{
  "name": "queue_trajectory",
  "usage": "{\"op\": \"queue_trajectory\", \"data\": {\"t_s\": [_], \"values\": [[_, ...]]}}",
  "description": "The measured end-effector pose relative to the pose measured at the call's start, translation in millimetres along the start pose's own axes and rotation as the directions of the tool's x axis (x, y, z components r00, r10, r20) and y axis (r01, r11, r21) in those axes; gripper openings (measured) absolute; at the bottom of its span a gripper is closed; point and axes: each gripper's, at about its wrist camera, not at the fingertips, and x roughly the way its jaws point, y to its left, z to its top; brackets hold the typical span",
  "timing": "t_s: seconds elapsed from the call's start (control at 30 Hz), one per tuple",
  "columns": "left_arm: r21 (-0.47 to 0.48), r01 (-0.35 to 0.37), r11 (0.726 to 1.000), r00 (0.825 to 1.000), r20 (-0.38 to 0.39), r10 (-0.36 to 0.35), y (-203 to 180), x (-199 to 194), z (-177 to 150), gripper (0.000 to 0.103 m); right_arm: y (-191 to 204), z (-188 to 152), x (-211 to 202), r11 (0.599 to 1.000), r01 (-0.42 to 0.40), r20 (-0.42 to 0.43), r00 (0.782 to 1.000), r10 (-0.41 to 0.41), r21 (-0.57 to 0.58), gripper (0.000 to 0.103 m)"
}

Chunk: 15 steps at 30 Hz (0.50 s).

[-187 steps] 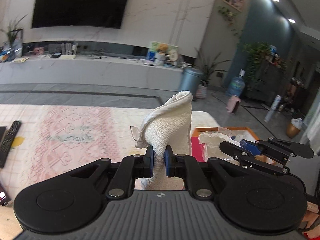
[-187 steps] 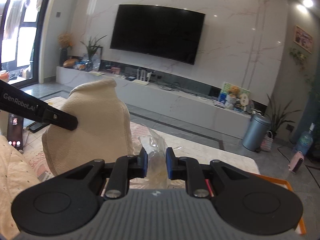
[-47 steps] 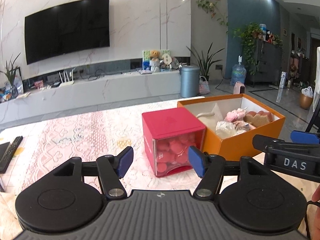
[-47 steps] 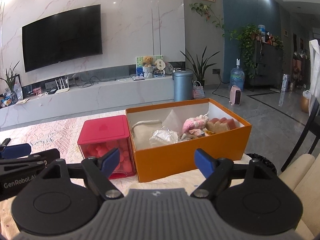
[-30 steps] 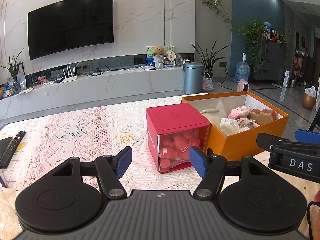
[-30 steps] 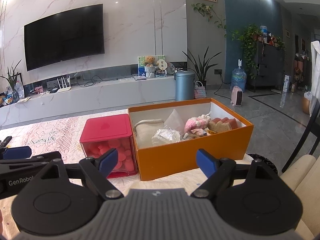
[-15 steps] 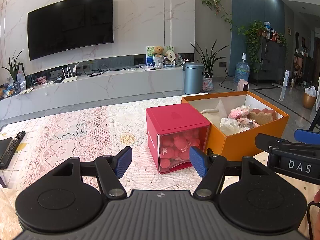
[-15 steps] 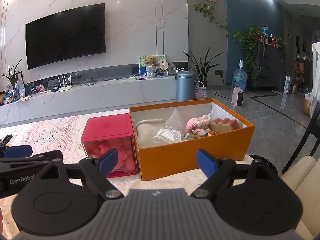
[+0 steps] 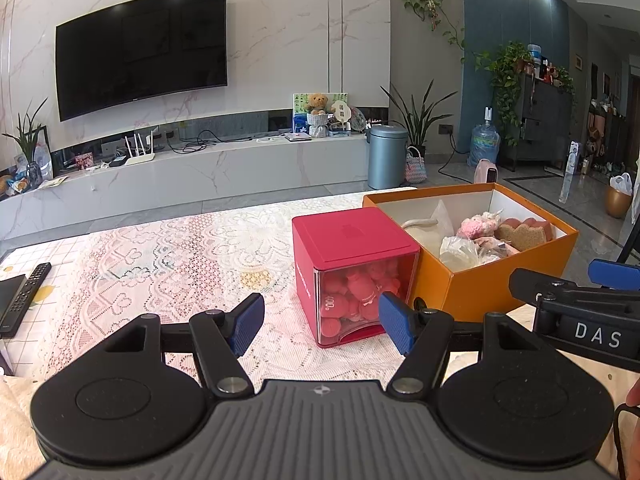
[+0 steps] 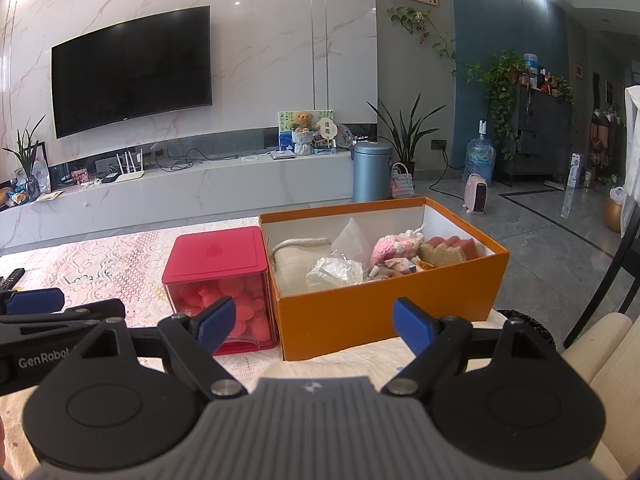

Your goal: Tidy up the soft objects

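- Two black grippers with blue pads are hovering over a table covered in a pink-and-white lace cloth [image 9: 160,248]: the left gripper [image 9: 321,322] and the right gripper [image 10: 310,322], both spread wide and gripping nothing.
- One open orange cardboard box [image 10: 384,312] is sitting on the table, touching one red cube box with clear sides [image 10: 218,276] to its left.
- Inside the orange box are lying one cream folded cloth [image 10: 298,264], one crinkled clear plastic bag [image 10: 334,270], one pink knitted toy [image 10: 394,250] and one brown sponge [image 10: 442,254].
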Motion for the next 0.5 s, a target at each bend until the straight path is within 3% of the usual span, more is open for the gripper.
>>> {"op": "queue_trajectory", "data": {"t_s": [0.5], "values": [[-0.001,0.0,1.0,1.0,0.002,0.0,0.0,-0.5,0.2,0.077,-0.6,-0.1,0.0,1.0,0.003,0.001,1.0,-0.003,0.0,0.085]]}}
